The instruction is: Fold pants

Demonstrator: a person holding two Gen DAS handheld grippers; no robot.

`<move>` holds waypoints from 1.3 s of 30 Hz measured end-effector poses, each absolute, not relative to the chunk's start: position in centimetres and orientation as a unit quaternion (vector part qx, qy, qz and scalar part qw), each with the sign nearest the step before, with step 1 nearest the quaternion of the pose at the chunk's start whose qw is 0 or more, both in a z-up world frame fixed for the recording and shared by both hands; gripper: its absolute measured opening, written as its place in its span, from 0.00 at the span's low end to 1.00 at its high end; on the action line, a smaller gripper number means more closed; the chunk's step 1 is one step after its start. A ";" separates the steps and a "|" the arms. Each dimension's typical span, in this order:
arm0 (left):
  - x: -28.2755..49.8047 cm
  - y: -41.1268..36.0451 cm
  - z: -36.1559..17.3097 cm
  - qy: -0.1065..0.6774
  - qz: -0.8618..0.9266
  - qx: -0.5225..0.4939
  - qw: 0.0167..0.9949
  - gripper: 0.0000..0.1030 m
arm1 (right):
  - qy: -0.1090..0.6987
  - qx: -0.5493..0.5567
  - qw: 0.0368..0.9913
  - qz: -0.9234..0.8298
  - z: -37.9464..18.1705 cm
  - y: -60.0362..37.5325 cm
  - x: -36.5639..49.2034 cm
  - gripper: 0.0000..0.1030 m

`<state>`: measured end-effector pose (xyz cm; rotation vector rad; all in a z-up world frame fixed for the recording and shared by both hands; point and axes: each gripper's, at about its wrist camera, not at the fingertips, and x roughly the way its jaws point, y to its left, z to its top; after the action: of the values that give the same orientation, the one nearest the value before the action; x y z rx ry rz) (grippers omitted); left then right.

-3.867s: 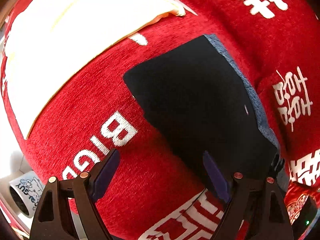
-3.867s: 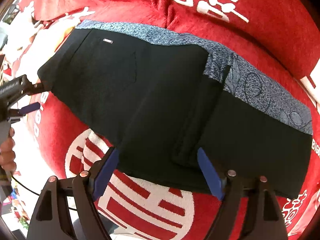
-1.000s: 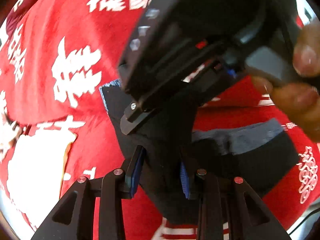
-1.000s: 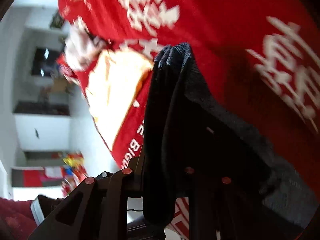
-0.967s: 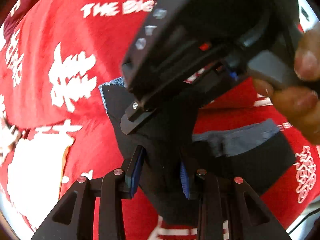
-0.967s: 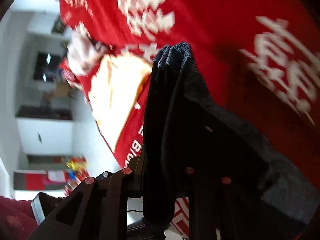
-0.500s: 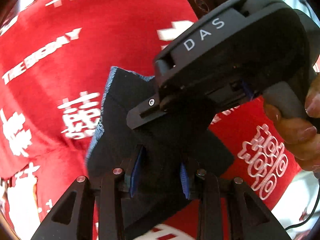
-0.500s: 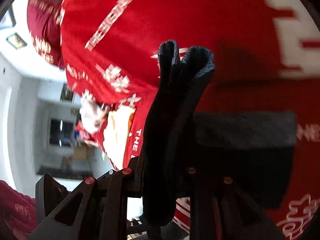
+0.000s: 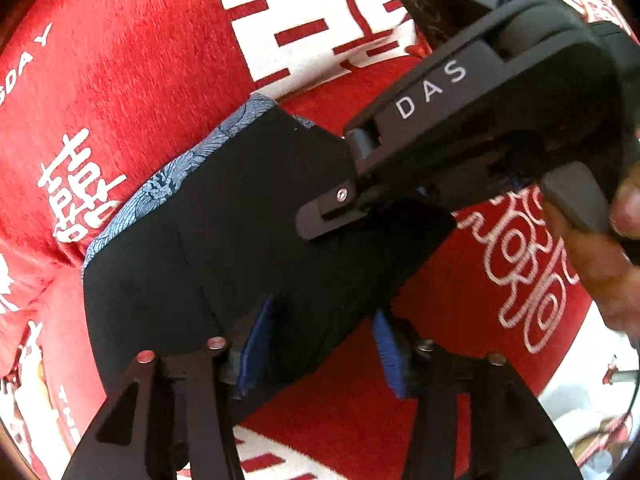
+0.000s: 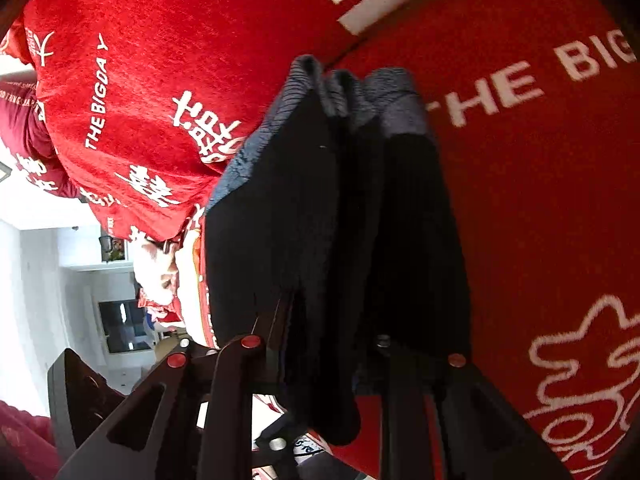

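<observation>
Lying across a red blanket (image 9: 132, 80) printed with white characters, the black pants (image 9: 240, 232) fill the middle of the left wrist view, their blue-grey patterned waistband (image 9: 176, 172) running along the edge toward ten o'clock. At six o'clock the left gripper (image 9: 320, 344) points steeply down at the cloth; its jaws are opening, and the blue-padded fingers (image 9: 256, 344) stand apart with the lower edge of the pants between them, the pads no longer pressing on the fabric. Toward two o'clock the right gripper (image 9: 332, 216), a black housing lettered DAS, reaches in over the far corner of the pants, and a hand (image 9: 596, 256) wraps its grip at three o'clock.

From the right wrist view, the same pants (image 10: 332, 216) rise from six o'clock toward twelve as a thick bunch of folded layers, the waistband (image 10: 352, 92) on top. The right gripper's (image 10: 332, 344) fingers (image 10: 276, 332) pinch this bunch, with the cloth hanging over and hiding the pads. Red blanket (image 10: 540, 200) lettered THE BIG lies beyond at two o'clock, and a pale room shows at nine o'clock.
</observation>
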<state>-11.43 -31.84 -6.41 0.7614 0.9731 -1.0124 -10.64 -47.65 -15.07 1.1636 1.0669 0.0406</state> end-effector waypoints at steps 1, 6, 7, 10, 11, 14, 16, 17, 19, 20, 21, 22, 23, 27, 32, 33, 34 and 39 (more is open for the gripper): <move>-11.4 -31.5 -6.1 0.435 -0.456 0.341 0.697 0.71 | 0.483 0.515 0.708 0.015 -14.7 -47.5 -10.6 0.24; -8.8 -28.6 -4.1 0.457 -0.431 0.305 0.716 0.76 | 0.516 0.437 0.737 -0.005 -13.0 -47.2 -10.3 0.29; -7.9 -28.1 -4.0 0.463 -0.416 0.298 0.723 0.76 | 0.521 0.428 0.739 -0.009 -12.9 -46.8 -10.1 0.29; -4.8 -26.3 -4.5 0.490 -0.365 0.273 0.743 0.76 | 0.528 0.419 0.738 -0.024 -12.6 -46.4 -9.9 0.32; -4.1 -25.8 -4.8 0.498 -0.350 0.267 0.747 0.76 | 0.528 0.422 0.737 -0.029 -12.6 -46.2 -9.9 0.32; -1.4 -24.4 -6.6 0.534 -0.293 0.253 0.751 0.76 | 0.523 0.429 0.735 -0.044 -12.4 -46.0 -10.2 0.33; -0.2 -23.8 -8.0 0.559 -0.284 0.238 0.742 0.77 | 0.524 0.421 0.738 -0.055 -12.0 -45.9 -10.4 0.34; 0.0 -23.7 -8.5 0.566 -0.282 0.234 0.738 0.81 | 0.527 0.412 0.741 -0.064 -11.6 -45.7 -10.5 0.34; 0.1 -23.8 -9.2 0.563 -0.274 0.242 0.741 0.91 | 0.535 0.384 0.748 -0.087 -11.0 -45.5 -10.5 0.34; 0.2 -23.9 -9.4 0.563 -0.273 0.242 0.742 0.92 | 0.540 0.370 0.749 -0.100 -10.7 -45.4 -10.7 0.37; 0.3 -23.9 -9.6 0.567 -0.270 0.237 0.741 0.93 | 0.548 0.354 0.748 -0.120 -10.4 -45.5 -10.9 0.41; 0.4 -23.8 -9.7 0.570 -0.267 0.231 0.741 0.93 | 0.552 0.348 0.746 -0.131 -10.3 -45.5 -11.0 0.48; 0.4 -23.9 -9.7 0.572 -0.266 0.228 0.741 0.93 | 0.554 0.346 0.744 -0.143 -10.1 -45.7 -11.3 0.49; 0.8 -23.9 -9.9 0.570 -0.267 0.227 0.743 0.93 | 0.545 0.343 0.744 -0.175 -8.8 -46.3 -12.2 0.49; 0.8 -23.9 -9.9 0.571 -0.267 0.226 0.742 0.94 | 0.533 0.330 0.761 -0.167 -7.3 -45.5 -11.6 0.49; 0.8 -23.9 -9.8 0.572 -0.267 0.226 0.742 0.94 | 0.532 0.325 0.766 -0.159 -7.1 -45.1 -11.1 0.49; 0.8 -23.9 -9.8 0.573 -0.266 0.227 0.741 0.94 | 0.533 0.321 0.768 -0.153 -7.1 -44.6 -10.6 0.49; 0.9 -23.9 -9.8 0.577 -0.264 0.230 0.738 0.94 | 0.547 0.307 0.770 -0.115 -8.0 -42.8 -8.8 0.52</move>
<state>0.88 -23.95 -9.77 0.5056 1.2671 -0.5800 -8.76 -42.79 -7.96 0.6650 1.1861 -0.2488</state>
